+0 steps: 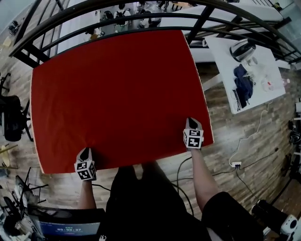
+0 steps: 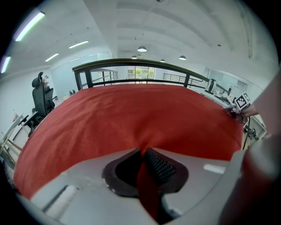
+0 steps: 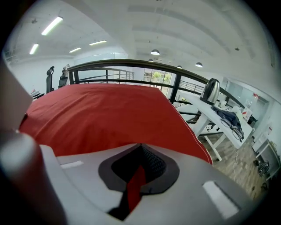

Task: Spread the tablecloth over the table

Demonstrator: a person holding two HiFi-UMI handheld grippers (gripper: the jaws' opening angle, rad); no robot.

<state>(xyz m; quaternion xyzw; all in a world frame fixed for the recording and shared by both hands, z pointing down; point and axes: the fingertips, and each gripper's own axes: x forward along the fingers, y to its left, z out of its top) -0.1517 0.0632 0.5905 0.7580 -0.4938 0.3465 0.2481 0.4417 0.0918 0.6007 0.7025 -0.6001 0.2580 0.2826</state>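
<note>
A red tablecloth lies spread flat over the whole table in the head view, its near hem hanging at the front edge. My left gripper is shut on the near left part of that hem; in the left gripper view a fold of red cloth runs between the jaws. My right gripper is shut on the near right corner, and a strip of the cloth shows pinched between its jaws. The cloth surface stretches away from both grippers with faint wrinkles.
A black railing curves round the table's far side. A white desk with a kettle and clothing stands to the right, an office chair to the left. Cables and a power strip lie on the wooden floor.
</note>
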